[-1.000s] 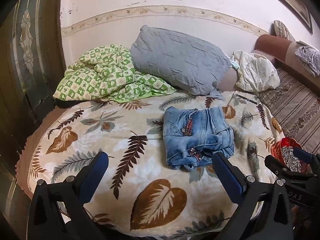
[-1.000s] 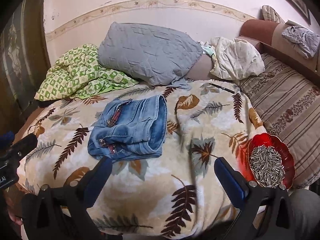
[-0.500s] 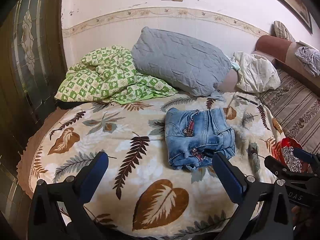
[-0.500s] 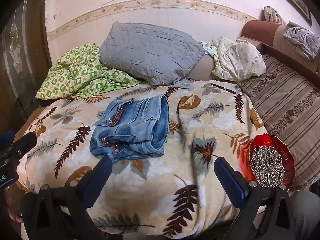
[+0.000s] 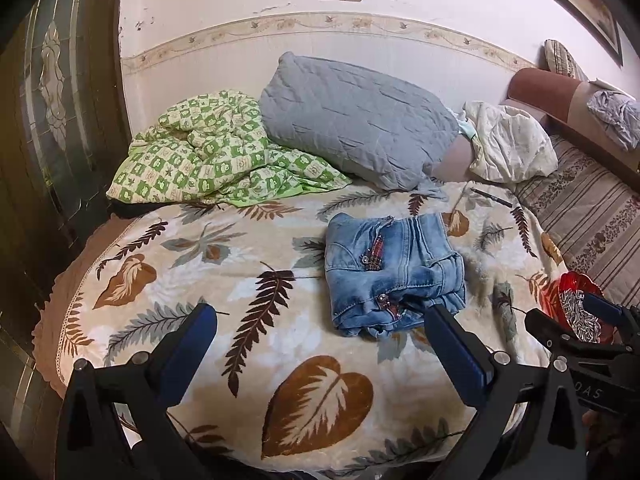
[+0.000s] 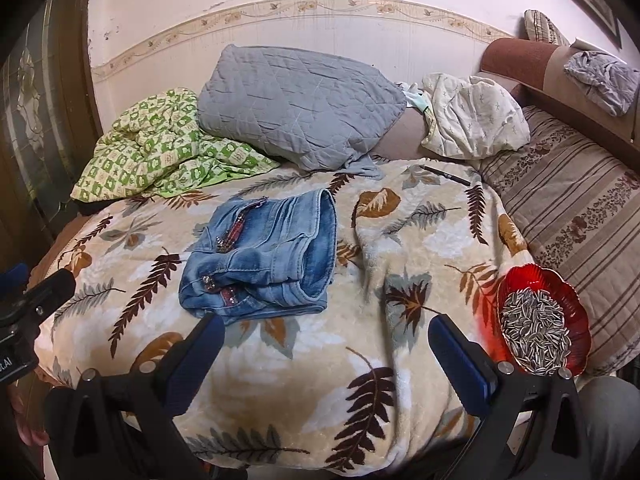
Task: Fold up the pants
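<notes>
A pair of light blue denim pants [image 5: 390, 272] lies folded into a compact bundle on the leaf-print blanket [image 5: 248, 280]. It also shows in the right wrist view [image 6: 264, 256]. My left gripper [image 5: 320, 320] is open and empty, held back above the near side of the blanket, short of the pants. My right gripper [image 6: 326, 332] is open and empty, just in front of the pants' near edge. The right gripper also shows at the right edge of the left wrist view [image 5: 576, 320], and the left gripper at the left edge of the right wrist view [image 6: 36, 292].
A red dish of sunflower seeds [image 6: 540, 320] sits at the blanket's right edge. A grey pillow [image 6: 296, 104], a green checked quilt [image 6: 160, 148] and a white cloth bundle [image 6: 476, 116] lie at the back. A dark pen [image 6: 446, 175] lies beyond the pants. A striped sofa [image 6: 580, 208] is at right.
Both grippers have drifted back and up a little, so the view has shifted slightly. The pants have not moved, and both grippers stay open.
</notes>
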The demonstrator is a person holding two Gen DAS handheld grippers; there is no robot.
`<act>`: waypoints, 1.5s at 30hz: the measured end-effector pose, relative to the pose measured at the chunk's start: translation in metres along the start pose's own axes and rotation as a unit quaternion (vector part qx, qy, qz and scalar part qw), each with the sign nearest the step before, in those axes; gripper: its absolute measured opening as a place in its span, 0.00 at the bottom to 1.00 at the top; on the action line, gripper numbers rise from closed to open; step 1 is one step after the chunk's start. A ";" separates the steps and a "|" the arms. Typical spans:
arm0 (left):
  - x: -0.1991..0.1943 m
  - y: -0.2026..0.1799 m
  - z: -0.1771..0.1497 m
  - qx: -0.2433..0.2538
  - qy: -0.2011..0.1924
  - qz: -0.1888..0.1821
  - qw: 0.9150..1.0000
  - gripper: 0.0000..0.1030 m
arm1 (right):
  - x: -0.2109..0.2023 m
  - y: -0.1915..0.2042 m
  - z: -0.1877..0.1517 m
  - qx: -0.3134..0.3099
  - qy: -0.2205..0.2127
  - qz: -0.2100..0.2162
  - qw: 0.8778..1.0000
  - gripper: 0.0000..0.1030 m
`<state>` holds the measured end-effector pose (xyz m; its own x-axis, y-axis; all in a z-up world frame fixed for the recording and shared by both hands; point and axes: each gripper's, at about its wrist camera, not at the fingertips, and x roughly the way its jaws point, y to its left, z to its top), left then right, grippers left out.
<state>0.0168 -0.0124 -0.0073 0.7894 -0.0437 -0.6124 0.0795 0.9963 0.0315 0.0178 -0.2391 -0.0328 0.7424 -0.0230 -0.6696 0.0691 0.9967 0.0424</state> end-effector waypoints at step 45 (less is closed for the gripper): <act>-0.001 0.002 0.000 0.000 -0.002 0.004 1.000 1.00 | 0.001 0.001 -0.003 0.005 0.004 -0.002 1.000 1.00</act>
<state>0.0164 -0.0105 -0.0062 0.7922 -0.0366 -0.6092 0.0739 0.9966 0.0362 0.0165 -0.2378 -0.0353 0.7369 -0.0262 -0.6755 0.0788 0.9958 0.0474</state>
